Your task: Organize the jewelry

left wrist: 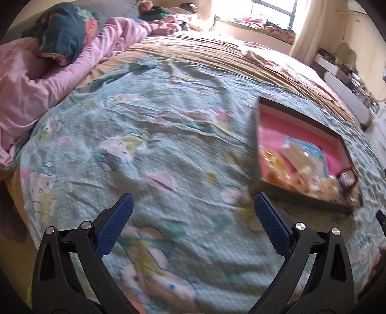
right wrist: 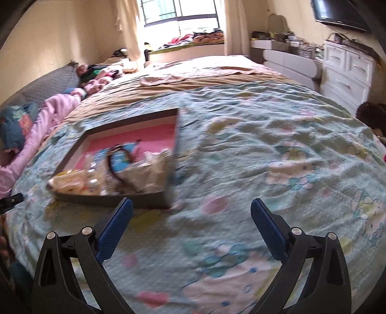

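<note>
I see both the left gripper point(left wrist: 193, 205) and right gripper point(right wrist: 191, 209) spread wide, empty, over the cartoon-print bedspread point(left wrist: 156, 120). Jewelry tray point(right wrist: 135, 147), pink-lined, lies between them, contents blurred. Pink quilt point(left wrist: 48, 77) bunched well apart.

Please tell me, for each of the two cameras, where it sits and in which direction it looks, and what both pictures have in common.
Left wrist view: sits behind the open left gripper, low over the bedspread, facing the pink quilt; the tray lies to its right.
Right wrist view: sits behind the open right gripper, facing the window and the white drawers; the tray lies to its left.
Shared: tray, bedspread, pink quilt, window; each shows only its own fingers clearly.
</note>
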### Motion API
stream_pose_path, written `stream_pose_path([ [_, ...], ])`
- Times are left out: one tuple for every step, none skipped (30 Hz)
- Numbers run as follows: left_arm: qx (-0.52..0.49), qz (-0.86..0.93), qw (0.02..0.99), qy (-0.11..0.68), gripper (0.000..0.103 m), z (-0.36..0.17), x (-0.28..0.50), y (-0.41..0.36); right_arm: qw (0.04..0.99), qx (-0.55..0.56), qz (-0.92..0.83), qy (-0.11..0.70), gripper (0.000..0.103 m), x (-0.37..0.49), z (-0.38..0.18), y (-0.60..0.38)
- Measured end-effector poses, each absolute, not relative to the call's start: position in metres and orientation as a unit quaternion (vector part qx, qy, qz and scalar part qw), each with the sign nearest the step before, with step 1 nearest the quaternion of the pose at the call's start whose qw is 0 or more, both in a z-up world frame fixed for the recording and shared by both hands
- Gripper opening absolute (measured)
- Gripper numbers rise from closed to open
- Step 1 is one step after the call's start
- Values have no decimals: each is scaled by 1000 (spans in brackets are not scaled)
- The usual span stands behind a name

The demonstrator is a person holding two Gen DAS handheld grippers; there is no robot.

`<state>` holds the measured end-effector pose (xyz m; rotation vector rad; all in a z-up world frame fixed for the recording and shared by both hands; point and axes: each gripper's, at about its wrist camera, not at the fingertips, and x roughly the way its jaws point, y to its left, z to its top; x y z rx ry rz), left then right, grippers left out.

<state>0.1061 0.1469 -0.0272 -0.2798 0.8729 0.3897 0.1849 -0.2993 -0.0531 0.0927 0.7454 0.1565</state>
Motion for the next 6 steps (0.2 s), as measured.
stream_pose_path([
  [-135, 209, 872, 421, 94, -31, 114, 166, 929, 45, 57, 362, 99, 197, -57, -314],
  [-137, 232, 865, 423, 94, -35, 121, 186, 930, 42, 31, 363, 99, 212, -61, -332],
  [-140, 252, 859, 423, 94, -39, 128, 204, 929, 35, 1, 367, 99, 227, -67, -349],
  [-148, 267, 852, 425, 94, -45, 135, 225, 926, 28, -23, 375, 99, 243, -74, -367],
  [-157, 280, 848, 422, 94, -50, 140, 244, 920, 25, -47, 389, 99, 260, -80, -386],
  [-164, 290, 844, 421, 94, -55, 146, 259, 912, 25, -70, 403, 99, 275, -88, -405],
])
